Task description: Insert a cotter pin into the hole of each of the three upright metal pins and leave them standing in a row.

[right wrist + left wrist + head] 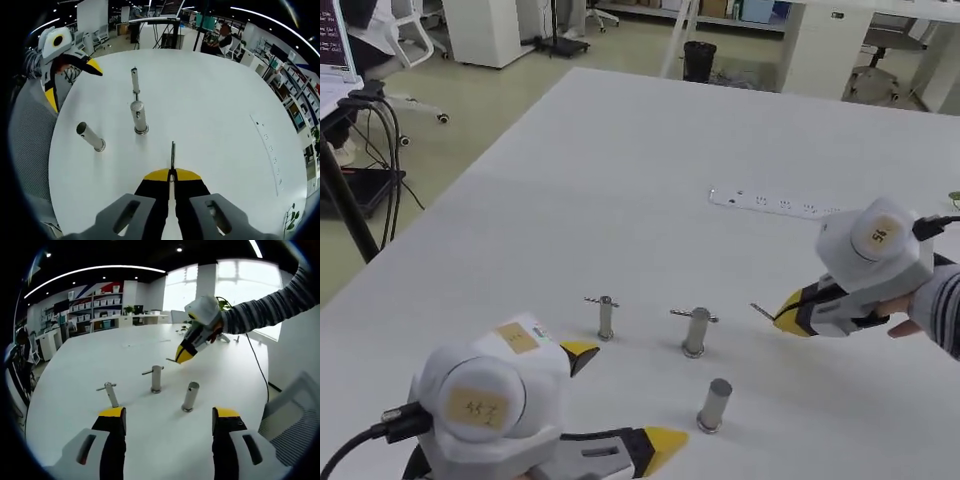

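Down at the worktop's (pixel 620 180) near edge, the left gripper (pixel 623 396) sat open, empty. Next stood a bare pin (pixel 715 404), then a thin pin (pixel 606 317) and a thick pin (pixel 696 331) with cotters (pixel 600 300) through. The right gripper (pixel 775 318) pinched a loose cotter (pixel 761 311).

Glossy metal pins (pixel 695 333) on a matt table (pixel 620 180).

on table (pixel 620 180): left pin (pixel 606 318), right pin (pixel 696 332) | third pin (pixel 714 405) before them
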### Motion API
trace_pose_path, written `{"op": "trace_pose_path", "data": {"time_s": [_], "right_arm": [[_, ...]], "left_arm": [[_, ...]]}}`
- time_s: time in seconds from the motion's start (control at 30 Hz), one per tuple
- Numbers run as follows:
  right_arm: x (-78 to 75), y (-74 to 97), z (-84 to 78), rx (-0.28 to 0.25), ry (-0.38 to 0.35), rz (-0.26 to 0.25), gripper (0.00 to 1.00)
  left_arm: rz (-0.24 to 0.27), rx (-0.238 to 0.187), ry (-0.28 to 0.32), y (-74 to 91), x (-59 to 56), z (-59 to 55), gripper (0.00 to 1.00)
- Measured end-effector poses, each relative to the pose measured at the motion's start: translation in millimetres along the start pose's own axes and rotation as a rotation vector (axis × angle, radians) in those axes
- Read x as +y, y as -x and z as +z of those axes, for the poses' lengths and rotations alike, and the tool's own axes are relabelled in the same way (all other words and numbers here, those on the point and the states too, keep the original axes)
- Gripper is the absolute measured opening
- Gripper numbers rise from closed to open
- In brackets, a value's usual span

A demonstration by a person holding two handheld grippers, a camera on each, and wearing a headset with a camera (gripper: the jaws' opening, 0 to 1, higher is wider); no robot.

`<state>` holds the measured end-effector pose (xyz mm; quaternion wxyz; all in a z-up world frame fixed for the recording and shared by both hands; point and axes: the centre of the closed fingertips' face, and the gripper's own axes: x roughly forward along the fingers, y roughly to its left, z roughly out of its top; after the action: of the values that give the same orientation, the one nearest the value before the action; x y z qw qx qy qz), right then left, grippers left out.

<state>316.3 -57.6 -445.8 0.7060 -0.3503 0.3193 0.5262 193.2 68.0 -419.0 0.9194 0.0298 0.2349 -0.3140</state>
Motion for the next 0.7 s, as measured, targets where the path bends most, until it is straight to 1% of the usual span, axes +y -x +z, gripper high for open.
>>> {"op": "trace_pose_path", "data": {"time_s": [0.07, 0.17, 0.23, 0.3, 0.4, 0.57, 0.7], "right_arm": [[5.9, 6.6, 6.5, -0.018, 0.021, -0.005, 0.00], [14.6, 16.1, 15.8, -0.038, 0.064, -0.013, 0.00], [17.5, 18.9, 18.5, -0.048, 0.071, -0.012, 0.00], [25.4, 24.2, 24.7, -0.065, 0.096, -0.014, 0.00], [36.5, 29.7, 30.4, -0.073, 0.132, -0.013, 0.00], [52.7, 36.3, 39.3, -0.095, 0.180, -0.009, 0.00], [66.8, 38.1, 46.5, -0.114, 0.227, -0.003, 0.00]], "left_arm": [[-0.005, -0.010, -0.004, 0.3, -1.1, 4.1, 0.65], [-0.011, -0.013, -0.009, -0.1, -3.2, 10.0, 0.65], [-0.015, -0.016, -0.006, -0.1, -4.3, 12.8, 0.64], [-0.023, -0.027, 0.001, -0.1, -6.2, 16.7, 0.63], [-0.031, -0.035, 0.006, 0.1, -8.8, 21.7, 0.61], [-0.046, -0.037, 0.001, -0.7, -12.6, 27.4, 0.60], [-0.062, -0.048, 0.027, -0.2, -16.4, 33.9, 0.57]]}}
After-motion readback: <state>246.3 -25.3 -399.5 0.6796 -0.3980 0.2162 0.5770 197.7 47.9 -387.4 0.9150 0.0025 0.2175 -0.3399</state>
